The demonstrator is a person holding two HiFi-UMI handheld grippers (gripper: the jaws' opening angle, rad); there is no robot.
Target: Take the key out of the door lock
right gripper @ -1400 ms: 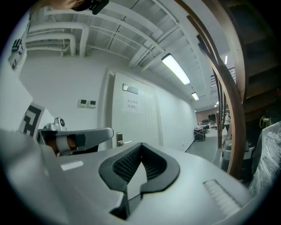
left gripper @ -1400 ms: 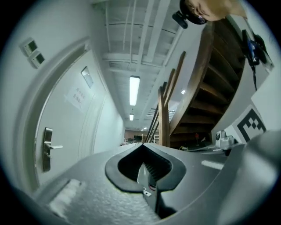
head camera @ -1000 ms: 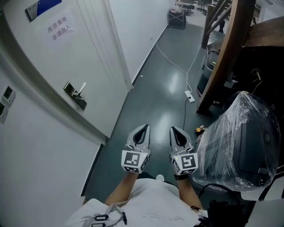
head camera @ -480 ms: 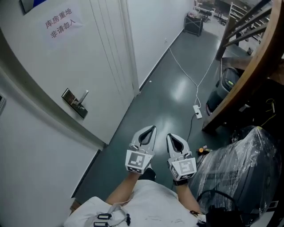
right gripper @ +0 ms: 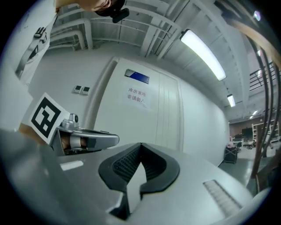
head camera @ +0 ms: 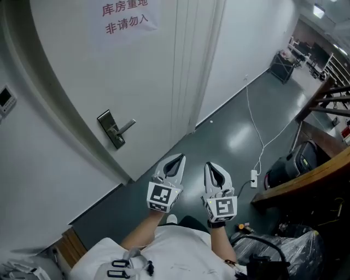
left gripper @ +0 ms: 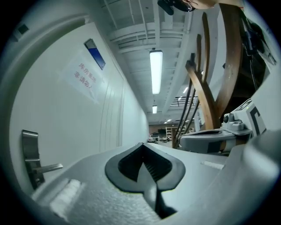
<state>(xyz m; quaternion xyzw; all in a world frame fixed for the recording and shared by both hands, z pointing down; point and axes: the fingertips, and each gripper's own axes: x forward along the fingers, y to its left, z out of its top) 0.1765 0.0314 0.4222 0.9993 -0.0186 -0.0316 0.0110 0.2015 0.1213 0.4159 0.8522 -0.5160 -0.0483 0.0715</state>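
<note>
A white door [head camera: 82,71] fills the upper left of the head view, with a steel lock plate and lever handle [head camera: 114,129] at mid height. No key can be made out at this size. The same lock plate [left gripper: 31,156] shows at the left edge of the left gripper view. My left gripper [head camera: 178,160] and right gripper [head camera: 210,165] are held side by side low in the middle, well short of the lock, both shut and empty. In the right gripper view the door [right gripper: 145,118] lies ahead, with the left gripper [right gripper: 83,139] beside it.
A paper sign with red print [head camera: 126,15] hangs on the door. A white cable and power strip [head camera: 254,178] lie on the dark floor. A wooden stair rail [head camera: 306,178] and plastic-wrapped gear [head camera: 273,254] stand at right. A wall panel [head camera: 5,101] is left of the door.
The view has swung left and toward the door: the lock plate now sits nearer the middle and larger. Both grippers keep their place low in the frame, still shut.
</note>
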